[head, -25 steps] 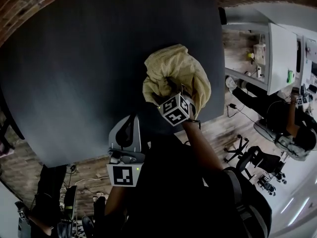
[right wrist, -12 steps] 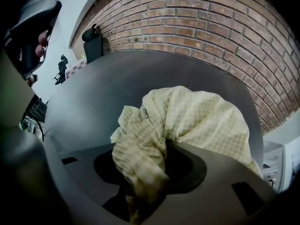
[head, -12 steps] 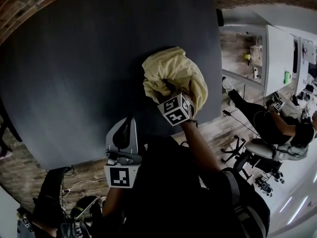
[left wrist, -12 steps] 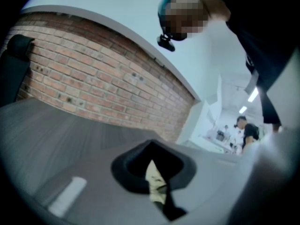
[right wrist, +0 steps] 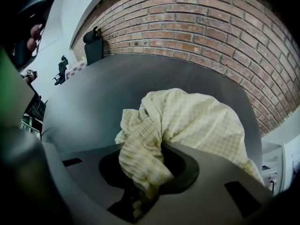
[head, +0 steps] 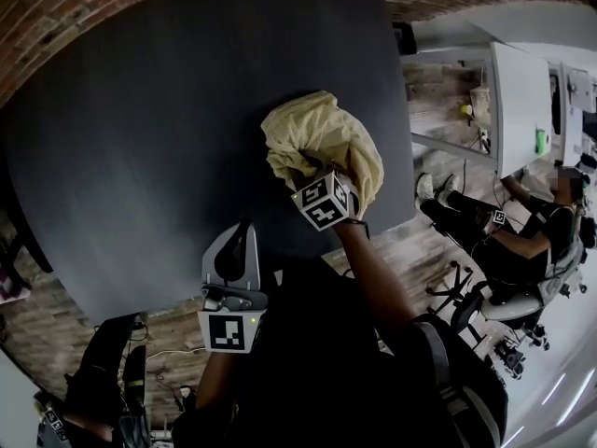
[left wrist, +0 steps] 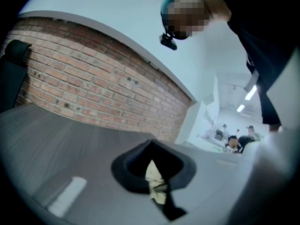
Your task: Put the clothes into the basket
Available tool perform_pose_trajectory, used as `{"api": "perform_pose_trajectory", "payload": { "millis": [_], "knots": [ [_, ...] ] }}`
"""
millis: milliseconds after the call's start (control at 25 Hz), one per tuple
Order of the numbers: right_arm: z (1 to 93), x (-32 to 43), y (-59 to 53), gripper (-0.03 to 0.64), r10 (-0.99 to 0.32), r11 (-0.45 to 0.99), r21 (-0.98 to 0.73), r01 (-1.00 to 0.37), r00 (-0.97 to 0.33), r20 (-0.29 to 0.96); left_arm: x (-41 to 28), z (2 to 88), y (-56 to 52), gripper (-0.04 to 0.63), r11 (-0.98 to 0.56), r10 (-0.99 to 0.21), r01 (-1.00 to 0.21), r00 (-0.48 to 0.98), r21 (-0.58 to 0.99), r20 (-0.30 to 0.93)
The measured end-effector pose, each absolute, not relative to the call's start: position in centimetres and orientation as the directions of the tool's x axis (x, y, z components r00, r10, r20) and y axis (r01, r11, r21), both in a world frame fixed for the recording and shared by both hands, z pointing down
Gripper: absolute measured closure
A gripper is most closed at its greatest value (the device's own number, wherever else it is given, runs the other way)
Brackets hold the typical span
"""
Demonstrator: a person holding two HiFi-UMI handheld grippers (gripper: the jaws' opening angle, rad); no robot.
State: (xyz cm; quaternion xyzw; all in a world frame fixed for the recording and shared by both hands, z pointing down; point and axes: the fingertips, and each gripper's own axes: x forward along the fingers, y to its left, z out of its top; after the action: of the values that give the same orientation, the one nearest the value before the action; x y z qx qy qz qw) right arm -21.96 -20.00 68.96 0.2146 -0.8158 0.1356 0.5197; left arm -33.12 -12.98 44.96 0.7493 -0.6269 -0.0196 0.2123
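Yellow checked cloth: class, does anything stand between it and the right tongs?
Nothing visible does. The right tongs have just been closing, and a bunched fold of the yellow checked cloth is already pinched between them. The rest of the cloth lies heaped on the dark table.

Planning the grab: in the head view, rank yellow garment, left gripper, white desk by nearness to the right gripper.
1. Yellow garment, in the just-closing jaws of the right gripper.
2. Left gripper, lower left.
3. White desk, far right.
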Motion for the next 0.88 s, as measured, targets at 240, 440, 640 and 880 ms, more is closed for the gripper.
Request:
{"api": "perform_pose_trajectory", "payload": {
  "millis": [240, 440, 640, 880],
  "knots": [
    [67.5, -21.9, -19.2, 0.523, -0.208, 0.87, -0.028, -0.493, -0.417, 0.885, -32.1, 43.5, -12.0, 0.591, -0.127, -0.952, -0.938, 0.207, 0.323, 0.224],
    [64.9, -22.0, -17.6, 0.525, -0.217, 0.874, -0.047, -0.483, -0.477, 0.852, -31.0, 42.4, -10.9, 0.591, -0.148, -0.957, -0.944, 0.212, 0.296, 0.197],
    [62.2, -21.6, -16.6, 0.525, -0.237, 0.876, -0.054, -0.48, -0.524, 0.818, -29.5, 40.7, -10.3, 0.591, -0.166, -0.963, -0.944, 0.218, 0.286, 0.16],
    [58.8, -20.2, -16.1, 0.526, -0.282, 0.867, -0.055, -0.496, -0.577, 0.766, -27.1, 39.3, -9.4, 0.591, -0.195, -0.959, -0.939, 0.243, 0.283, 0.147]
  ]
}}
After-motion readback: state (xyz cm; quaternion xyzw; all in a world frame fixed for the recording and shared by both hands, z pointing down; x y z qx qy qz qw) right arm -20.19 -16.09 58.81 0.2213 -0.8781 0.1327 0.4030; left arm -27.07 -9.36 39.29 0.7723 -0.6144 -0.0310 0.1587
